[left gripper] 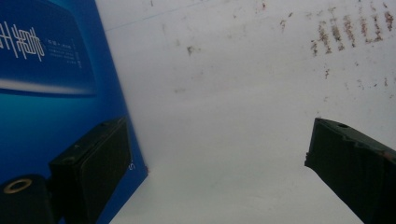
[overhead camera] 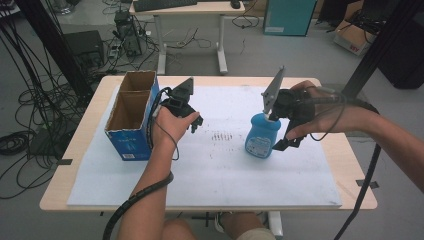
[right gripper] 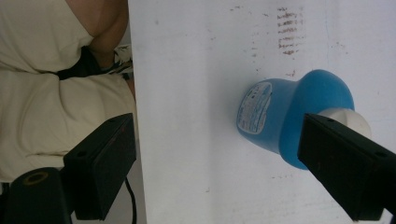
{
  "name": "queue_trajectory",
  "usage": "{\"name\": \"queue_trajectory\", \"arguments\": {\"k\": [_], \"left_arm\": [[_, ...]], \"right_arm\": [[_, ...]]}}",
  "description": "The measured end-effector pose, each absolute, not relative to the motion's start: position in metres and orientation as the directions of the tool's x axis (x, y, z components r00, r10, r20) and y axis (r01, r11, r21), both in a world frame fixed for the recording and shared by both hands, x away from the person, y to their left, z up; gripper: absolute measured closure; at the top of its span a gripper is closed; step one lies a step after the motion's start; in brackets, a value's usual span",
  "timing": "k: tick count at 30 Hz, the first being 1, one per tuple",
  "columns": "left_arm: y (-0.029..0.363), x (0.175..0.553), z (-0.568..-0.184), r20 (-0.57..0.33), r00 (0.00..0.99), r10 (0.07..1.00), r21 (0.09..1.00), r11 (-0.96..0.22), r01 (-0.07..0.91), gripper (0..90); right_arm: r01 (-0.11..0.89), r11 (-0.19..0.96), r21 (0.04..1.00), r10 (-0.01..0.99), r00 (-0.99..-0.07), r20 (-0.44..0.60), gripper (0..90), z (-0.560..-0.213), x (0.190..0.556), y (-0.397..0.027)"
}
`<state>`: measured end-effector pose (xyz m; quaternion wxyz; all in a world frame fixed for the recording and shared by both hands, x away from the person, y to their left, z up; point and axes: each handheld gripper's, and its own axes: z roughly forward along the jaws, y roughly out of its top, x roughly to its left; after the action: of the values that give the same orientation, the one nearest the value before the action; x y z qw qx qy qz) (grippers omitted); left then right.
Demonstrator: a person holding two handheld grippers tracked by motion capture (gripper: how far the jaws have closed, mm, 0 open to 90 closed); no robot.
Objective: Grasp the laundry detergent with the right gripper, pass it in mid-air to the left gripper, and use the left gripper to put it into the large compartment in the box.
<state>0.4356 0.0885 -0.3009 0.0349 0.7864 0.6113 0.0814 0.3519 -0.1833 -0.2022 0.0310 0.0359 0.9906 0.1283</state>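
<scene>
Blue plastic bottle (overhead camera: 262, 136) stands beside our right gripper (overhead camera: 286, 142), jaws spread.
Our left gripper (overhead camera: 196, 122), jaws spread, hangs beside the blue cardboard box (overhead camera: 131, 114).

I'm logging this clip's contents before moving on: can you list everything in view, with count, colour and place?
bottle: 1, blue with a white cap and label, upright on the white sheet, right of centre.
cardboard box: 1, blue outside and brown inside, open top with two compartments, left side of the sheet.
white sheet: 1, white with dark smudges mid-sheet, covering most of the table.
table: 1, light wood.
second desk: 1, pale, behind, on the floor with cables.
left gripper: 1, black, jaws apart, beside the box.
right gripper: 1, black, jaws apart, beside the bottle.
person's hands: 2, one holding each gripper.
</scene>
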Motion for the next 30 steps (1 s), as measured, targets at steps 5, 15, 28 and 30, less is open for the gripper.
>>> {"name": "queue_trajectory", "arguments": {"k": [5,15,28,30], "left_arm": [[0.090,0.434,-0.299,0.085,0.238,0.968,0.156,-0.249,0.956,6.8],[0.085,0.435,-0.297,0.083,0.247,0.965,0.156,-0.258,0.954,6.8],[0.084,0.436,-0.291,0.092,0.253,0.963,0.158,-0.265,0.951,6.8],[0.084,0.436,-0.290,0.094,0.255,0.962,0.158,-0.267,0.951,6.8]], "right_arm": [[0.105,0.952,0.288,0.128,-0.990,-0.061,11.5,-0.204,0.355,-0.202],[0.197,0.918,0.346,0.239,-0.968,-0.082,10.6,-0.212,0.360,-0.246],[0.309,0.837,0.451,0.371,-0.927,-0.053,9.2,-0.253,0.369,-0.285],[0.321,0.825,0.465,0.389,-0.920,-0.056,8.9,-0.261,0.370,-0.288]]}}
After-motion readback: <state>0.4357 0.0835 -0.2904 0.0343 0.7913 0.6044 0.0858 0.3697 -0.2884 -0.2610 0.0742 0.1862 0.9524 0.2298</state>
